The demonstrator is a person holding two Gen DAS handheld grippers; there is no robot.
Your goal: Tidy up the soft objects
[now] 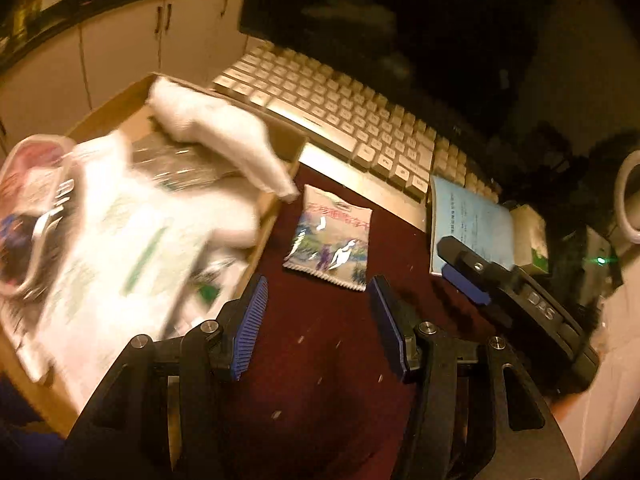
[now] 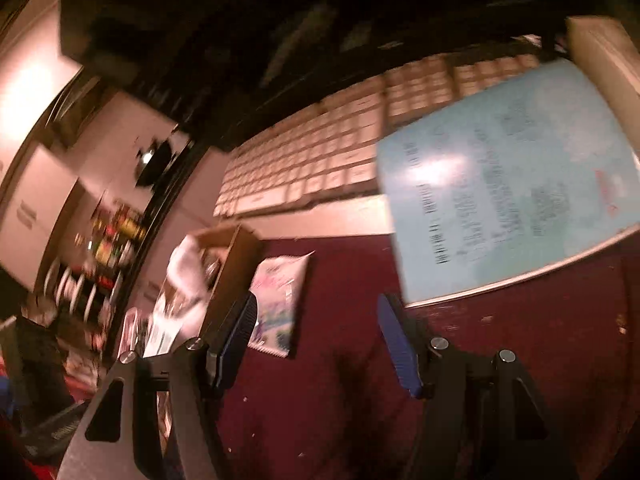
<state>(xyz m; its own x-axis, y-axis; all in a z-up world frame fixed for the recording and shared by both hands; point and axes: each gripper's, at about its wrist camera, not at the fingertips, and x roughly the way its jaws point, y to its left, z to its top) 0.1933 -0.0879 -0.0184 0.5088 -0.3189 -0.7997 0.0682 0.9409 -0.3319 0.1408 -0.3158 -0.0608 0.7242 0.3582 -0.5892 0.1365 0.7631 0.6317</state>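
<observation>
A printed snack pouch (image 1: pixel 330 238) lies flat on the dark red table, just beyond my open, empty left gripper (image 1: pixel 318 312). Left of it, a cardboard box (image 1: pixel 276 208) holds soft white packs (image 1: pixel 132 240) and a white plush piece (image 1: pixel 224 132) draped over its rim. My right gripper (image 1: pixel 466 276) shows at the right in the left wrist view. In the right wrist view the right gripper (image 2: pixel 316 328) is open and empty, with the pouch (image 2: pixel 278 304) and the box (image 2: pixel 236 264) to its left.
A beige keyboard (image 1: pixel 340 108) runs along the back of the table. A light blue booklet (image 1: pixel 468 220) lies right of the pouch and shows large in the right wrist view (image 2: pixel 512 184). A white mug (image 1: pixel 628 200) stands at far right. Cabinets (image 1: pixel 120 48) stand behind.
</observation>
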